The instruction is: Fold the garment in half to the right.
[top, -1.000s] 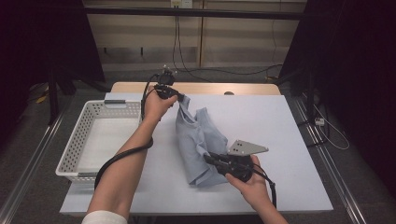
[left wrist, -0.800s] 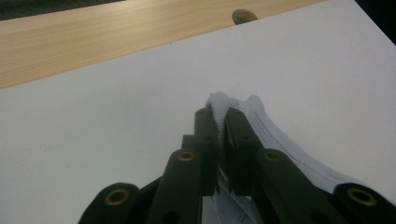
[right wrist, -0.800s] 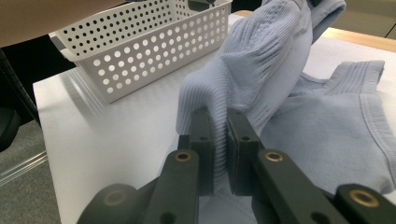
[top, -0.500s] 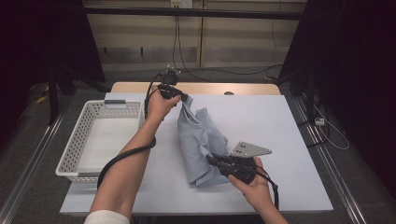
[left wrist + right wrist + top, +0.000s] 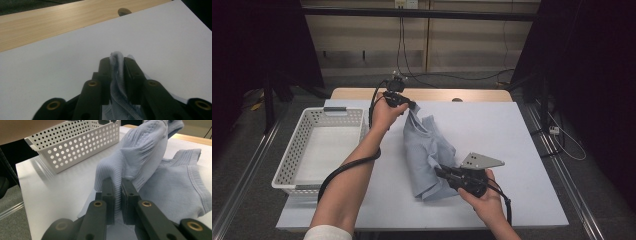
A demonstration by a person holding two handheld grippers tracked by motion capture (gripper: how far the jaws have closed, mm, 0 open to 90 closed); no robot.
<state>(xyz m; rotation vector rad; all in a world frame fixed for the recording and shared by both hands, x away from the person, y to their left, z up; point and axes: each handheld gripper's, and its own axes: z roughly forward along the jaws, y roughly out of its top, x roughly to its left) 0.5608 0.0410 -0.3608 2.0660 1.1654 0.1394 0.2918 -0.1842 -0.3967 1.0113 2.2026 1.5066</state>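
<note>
Up at the far side of the white table (image 5: 522, 150), the left gripper (image 5: 411, 106) has a ribbed edge of the light blue shirt (image 5: 427, 155) between its jaws; they have just been opening, a slim gap shows beside the cloth, and I cannot tell whether the pads still press on it. Nearer the person, the right gripper (image 5: 443, 172) is clamped tight on a fold of the same shirt, its jaws almost together with the fabric bunched between them. The shirt stretches from one gripper to the other, its lower part lying on the table. Left of the left gripper sits a white perforated basket (image 5: 287, 172).
</note>
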